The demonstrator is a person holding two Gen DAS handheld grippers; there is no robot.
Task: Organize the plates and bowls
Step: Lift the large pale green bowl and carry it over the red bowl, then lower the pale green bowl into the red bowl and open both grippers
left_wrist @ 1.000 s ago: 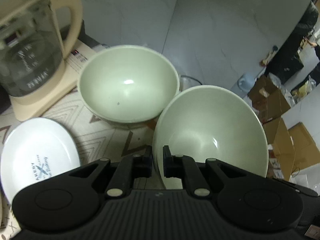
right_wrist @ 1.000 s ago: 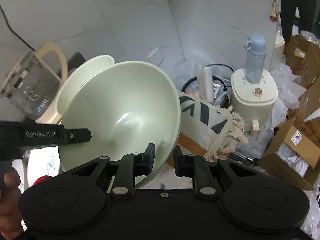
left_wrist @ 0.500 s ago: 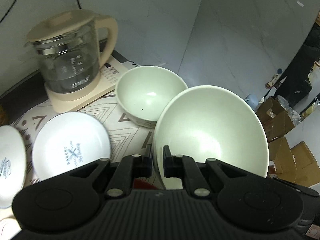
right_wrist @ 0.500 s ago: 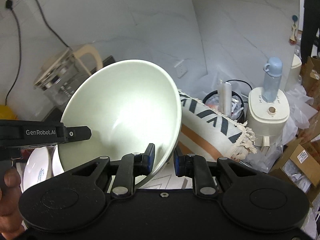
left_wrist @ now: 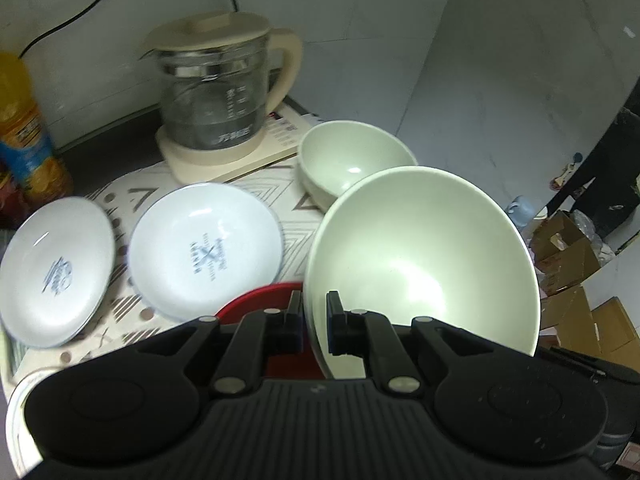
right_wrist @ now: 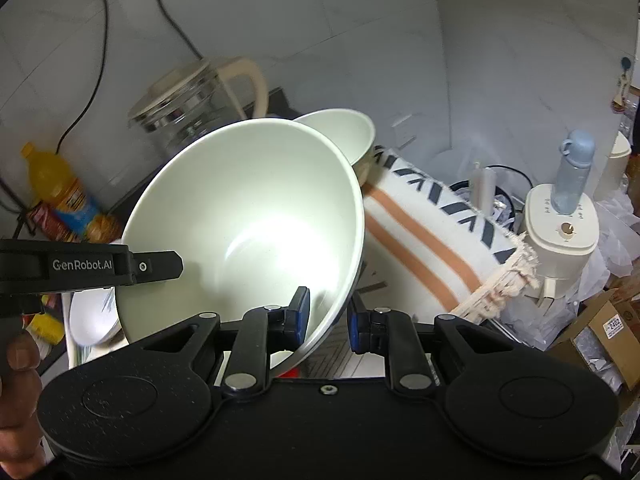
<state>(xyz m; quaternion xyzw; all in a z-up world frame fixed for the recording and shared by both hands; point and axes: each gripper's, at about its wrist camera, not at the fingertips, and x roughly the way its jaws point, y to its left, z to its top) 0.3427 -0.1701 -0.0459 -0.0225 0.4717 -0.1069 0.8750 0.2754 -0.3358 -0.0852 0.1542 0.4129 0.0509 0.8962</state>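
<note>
A large pale green bowl (left_wrist: 420, 264) hangs tilted above the table, held from both sides. My left gripper (left_wrist: 313, 320) is shut on its near left rim. My right gripper (right_wrist: 328, 316) is shut on the rim of the same bowl (right_wrist: 248, 224) at its lower right. In the right wrist view the left gripper (right_wrist: 168, 267) reaches onto the bowl's left edge. A second green bowl (left_wrist: 352, 156) sits on the table behind the held one. Two white plates (left_wrist: 204, 248) (left_wrist: 56, 268) with blue print lie side by side on the patterned mat to the left.
A glass kettle (left_wrist: 216, 96) on a cream base stands at the back. A yellow drink bottle (left_wrist: 24, 132) is at far left. A red dish (left_wrist: 260, 300) lies under my left fingers. A striped cloth (right_wrist: 432, 232) hangs over the table's right edge; cardboard boxes (left_wrist: 568, 256) sit on the floor.
Both grippers have risen and pulled back with the large bowl, away from the second bowl. The two white plates, the kettle and the bottle have come into view.
</note>
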